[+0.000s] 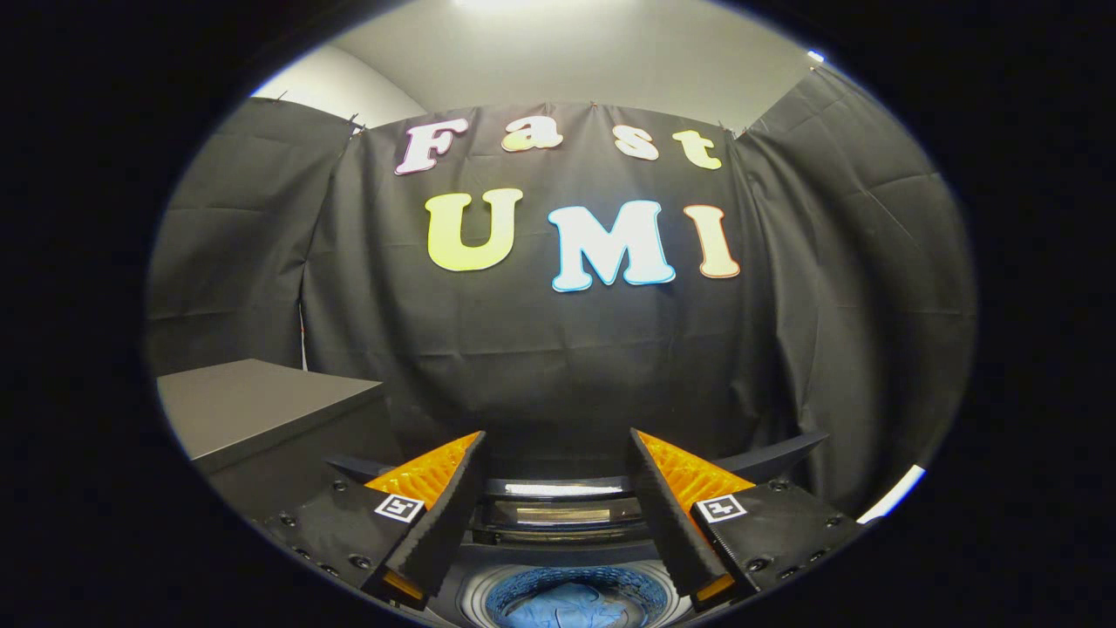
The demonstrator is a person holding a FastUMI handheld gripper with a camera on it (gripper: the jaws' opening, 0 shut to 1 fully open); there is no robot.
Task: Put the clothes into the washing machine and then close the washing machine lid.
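Below the fingers, at six o'clock, the washing machine (571,545) is sitting with its lid (567,488) raised. Blue clothes (567,606) are lying inside the drum (488,593), so loading is looking done; closing the lid is remaining. Gripper (558,449) is hovering spread apart, pinching nothing. Grey box (253,406) is standing at nine o'clock.
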